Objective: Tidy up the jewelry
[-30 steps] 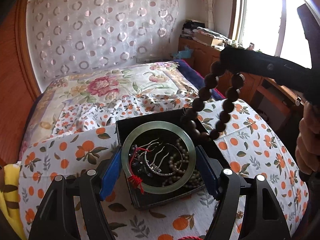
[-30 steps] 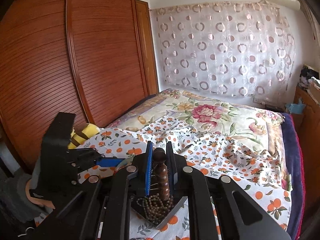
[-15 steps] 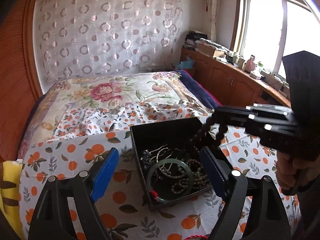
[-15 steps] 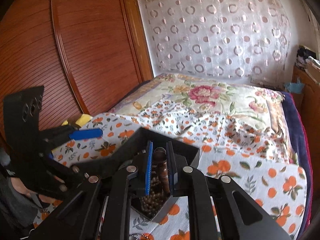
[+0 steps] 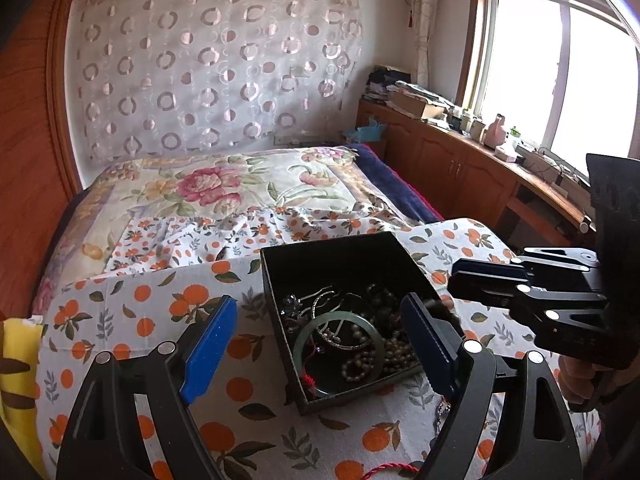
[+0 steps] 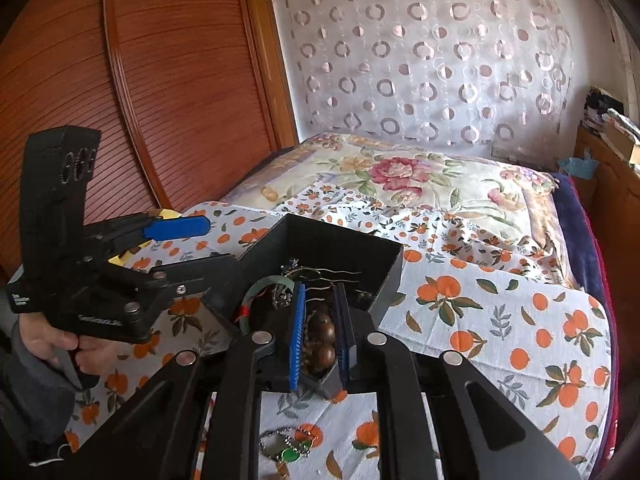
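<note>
Your bed (image 5: 132, 292) wears an orange-print sheet, and the black jewelry box (image 5: 280, 292) sits open on it. Your left gripper (image 5: 320, 344) hangs in front of the box, jaws spread wide and holding nothing. Your right gripper (image 6: 320, 336) is lowered into the box, jaws pinched on the brown bead bracelet (image 6: 319, 334). The green jade bangle (image 5: 304, 344) lies inside among pearl strands.

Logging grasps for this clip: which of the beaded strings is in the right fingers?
The big dark brown wooden beads, between the right fingers. The small pale beads lie loose in the box.
</note>
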Tool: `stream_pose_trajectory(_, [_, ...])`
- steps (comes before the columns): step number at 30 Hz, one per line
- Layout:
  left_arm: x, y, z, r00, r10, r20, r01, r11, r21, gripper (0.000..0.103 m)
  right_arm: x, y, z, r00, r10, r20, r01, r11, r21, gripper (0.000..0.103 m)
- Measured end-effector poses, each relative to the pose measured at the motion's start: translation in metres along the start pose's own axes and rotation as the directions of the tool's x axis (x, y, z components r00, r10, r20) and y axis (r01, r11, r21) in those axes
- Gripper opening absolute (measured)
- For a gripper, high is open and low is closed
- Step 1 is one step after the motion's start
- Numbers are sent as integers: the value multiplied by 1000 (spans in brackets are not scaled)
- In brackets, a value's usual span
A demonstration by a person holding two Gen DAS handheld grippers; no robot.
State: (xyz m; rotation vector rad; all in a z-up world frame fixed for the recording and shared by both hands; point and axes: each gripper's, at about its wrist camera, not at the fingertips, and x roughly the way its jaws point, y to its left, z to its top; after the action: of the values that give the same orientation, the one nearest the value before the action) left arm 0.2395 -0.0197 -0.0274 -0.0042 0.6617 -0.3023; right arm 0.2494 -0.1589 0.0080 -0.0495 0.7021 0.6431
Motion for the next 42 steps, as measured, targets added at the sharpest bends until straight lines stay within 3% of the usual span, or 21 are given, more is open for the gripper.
stream_pose_trajectory(16, [-25, -9, -5, 1000, 20, -8, -20, 999, 31, 80, 1, 10, -71, 985, -73, -158, 72, 997, -13, 17])
stream_pose_trajectory(18, [-29, -10, -11, 1000, 25, -19, -24, 999, 29, 80, 2, 15, -77, 983, -66, -173, 64, 998, -16, 19])
stream_pose_trajectory(20, [-32, -9, -16, 999, 26, -29, -26, 999, 26, 80, 3, 21, -80, 982, -68, -178, 66, 998, -19, 31])
stream_pose_trajectory(30, [-34, 8, -64, 990, 51, -129, -53, 999, -11, 80, 11, 33, -94, 965, -116, -237, 105, 993, -57, 31])
stream_pose_trajectory(36, [-35, 22, -87, 981, 69, -183, -74, 997, -24, 80, 7, 31, -97, 955, -168, -244, 149, 984, -95, 30])
stream_pose_trajectory(38, [-35, 24, -92, 978, 73, -193, -79, 997, -23, 80, 5, 27, -97, 955, -172, -241, 154, 984, -92, 19])
stream_pose_trajectory(42, [-32, 24, -97, 976, 59, -211, -66, 997, -26, 80, 3, 20, -97, 957, -173, -231, 159, 984, -77, 16])
